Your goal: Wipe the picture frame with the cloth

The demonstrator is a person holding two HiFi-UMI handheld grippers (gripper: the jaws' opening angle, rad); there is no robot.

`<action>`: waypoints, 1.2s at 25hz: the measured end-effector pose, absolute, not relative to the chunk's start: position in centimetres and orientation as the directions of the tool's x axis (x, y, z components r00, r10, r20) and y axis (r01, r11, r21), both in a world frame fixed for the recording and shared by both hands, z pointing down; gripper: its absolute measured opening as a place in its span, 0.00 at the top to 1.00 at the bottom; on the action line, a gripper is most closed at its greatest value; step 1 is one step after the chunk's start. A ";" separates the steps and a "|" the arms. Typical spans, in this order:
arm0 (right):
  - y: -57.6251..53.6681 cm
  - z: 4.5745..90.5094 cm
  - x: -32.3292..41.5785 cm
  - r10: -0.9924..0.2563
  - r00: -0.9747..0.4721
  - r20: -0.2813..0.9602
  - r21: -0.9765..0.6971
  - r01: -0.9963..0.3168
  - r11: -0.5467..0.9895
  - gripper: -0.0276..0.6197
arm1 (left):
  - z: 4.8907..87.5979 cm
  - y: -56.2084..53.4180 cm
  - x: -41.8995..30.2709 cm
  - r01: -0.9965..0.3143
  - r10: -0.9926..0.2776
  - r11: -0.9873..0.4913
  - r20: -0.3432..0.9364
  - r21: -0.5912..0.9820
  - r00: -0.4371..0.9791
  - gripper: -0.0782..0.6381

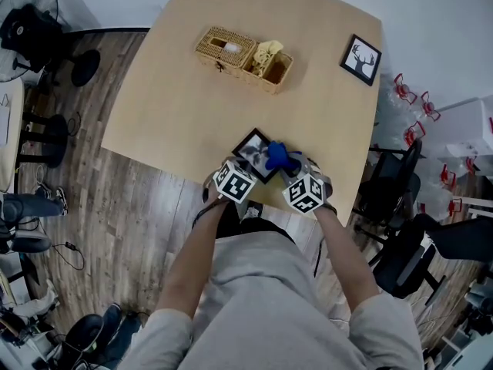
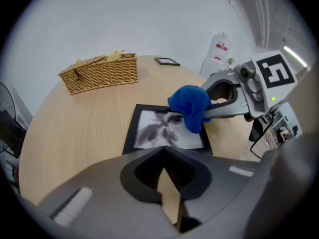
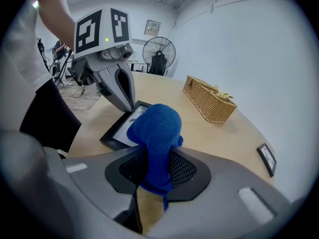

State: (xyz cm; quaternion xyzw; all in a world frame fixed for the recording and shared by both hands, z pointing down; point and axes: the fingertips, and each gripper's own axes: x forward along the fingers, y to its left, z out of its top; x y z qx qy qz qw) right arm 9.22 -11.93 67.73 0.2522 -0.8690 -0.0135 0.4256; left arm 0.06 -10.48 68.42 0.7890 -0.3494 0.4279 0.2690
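**Wipe in progress: frame lies close to the table's near edge**

Nearest you, the left gripper point(image 2: 162, 151) has its jaws pressed together with nothing between them. From the right gripper view, its tips appear to rest on the near corner of the picture frame point(image 2: 149, 133). The right gripper point(image 3: 155, 158) pinches a bunched blue cloth point(image 3: 154, 128), and the wad sits over the frame's right side, at about 3 o'clock on the glass. The frame lies flat on the table point(image 1: 177, 106), at the 6 o'clock edge just ahead of your body.

Risks, as judged:
- A stroke drawn toward 6 o'clock could push the frame off the edge, because it has little table behind it.
- With only one corner pinned, the frame may pivot under a sideways wipe.
- The cloth is held by a narrow fold, so hard pressure could pull it free or let bare jaw tips touch the glass.

Count:
- Grippers: two.
- Cloth: one.
- Picture frames: two, the second frame point(image 1: 360, 58) lying well apart at 2 o'clock.
- Wicker basket point(image 1: 223, 56): one, at 12 o'clock.
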 end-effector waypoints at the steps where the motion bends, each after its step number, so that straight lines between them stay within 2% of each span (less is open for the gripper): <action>1: -11.8 67.7 9.1 -0.457 -0.509 0.729 0.253 -0.419 0.872 0.81 | 68.4 -10.5 0.1 -0.782 -0.322 -0.610 0.862 0.126 0.391 0.82; 10: -10.0 67.8 7.9 -0.446 -0.531 0.721 0.249 -0.402 0.881 0.82 | 68.4 -10.4 0.1 -0.779 -0.318 -0.612 0.859 0.138 0.402 0.82; 30: -11.4 68.7 5.3 -0.323 -0.484 0.813 0.176 -0.324 0.930 0.81 | 68.5 -10.2 -0.1 -0.772 -0.306 -0.613 0.851 0.167 0.427 0.82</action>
